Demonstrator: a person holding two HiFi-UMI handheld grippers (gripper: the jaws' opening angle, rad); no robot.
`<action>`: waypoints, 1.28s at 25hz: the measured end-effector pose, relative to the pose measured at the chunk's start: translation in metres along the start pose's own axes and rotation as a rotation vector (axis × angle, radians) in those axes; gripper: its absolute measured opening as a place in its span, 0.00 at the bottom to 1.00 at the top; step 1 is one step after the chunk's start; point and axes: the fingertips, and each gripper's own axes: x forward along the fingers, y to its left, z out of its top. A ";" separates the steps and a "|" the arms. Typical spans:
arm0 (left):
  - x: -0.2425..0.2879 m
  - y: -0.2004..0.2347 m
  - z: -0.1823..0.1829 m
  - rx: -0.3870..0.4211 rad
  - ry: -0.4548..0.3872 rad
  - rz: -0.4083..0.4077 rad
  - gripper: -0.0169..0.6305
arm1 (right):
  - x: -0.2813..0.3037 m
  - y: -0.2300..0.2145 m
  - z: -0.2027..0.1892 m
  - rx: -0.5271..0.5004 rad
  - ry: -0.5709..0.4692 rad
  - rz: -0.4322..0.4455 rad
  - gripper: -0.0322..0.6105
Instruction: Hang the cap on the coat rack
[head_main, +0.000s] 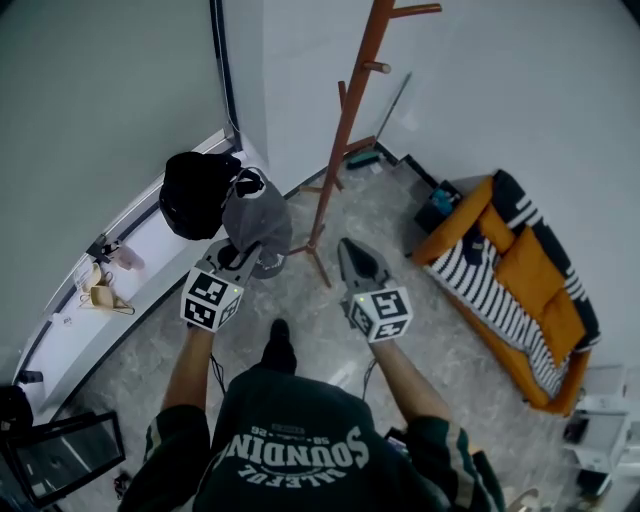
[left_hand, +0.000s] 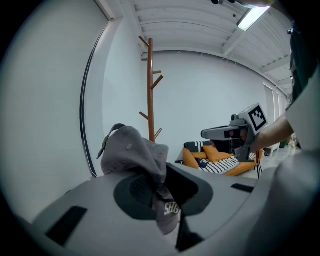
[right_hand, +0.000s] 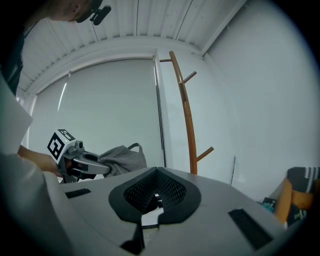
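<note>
My left gripper (head_main: 240, 258) is matt grey plastic, the cap (left_hand: 131, 150) soft creased grey cloth, the coat rack (head_main: 345, 120) smooth reddish-brown wood.

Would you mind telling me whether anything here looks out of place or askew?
Only the cap: the left hand-held gripper pinches it by a fold of cloth, so it hangs crumpled. The coat rack stands upright and bare.

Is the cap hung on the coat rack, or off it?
Off it. The grey cap is pinched in the left gripper, apart from the coat rack, whose visible pegs are bare.
</note>
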 end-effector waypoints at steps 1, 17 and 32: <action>0.007 0.009 0.001 0.006 0.005 -0.006 0.10 | 0.011 -0.003 0.003 -0.001 0.002 -0.002 0.05; 0.081 0.099 0.011 0.012 0.016 -0.105 0.10 | 0.107 -0.040 0.013 0.001 0.028 -0.082 0.05; 0.116 0.110 0.015 0.012 0.008 -0.164 0.10 | 0.125 -0.064 0.002 -0.013 0.077 -0.119 0.05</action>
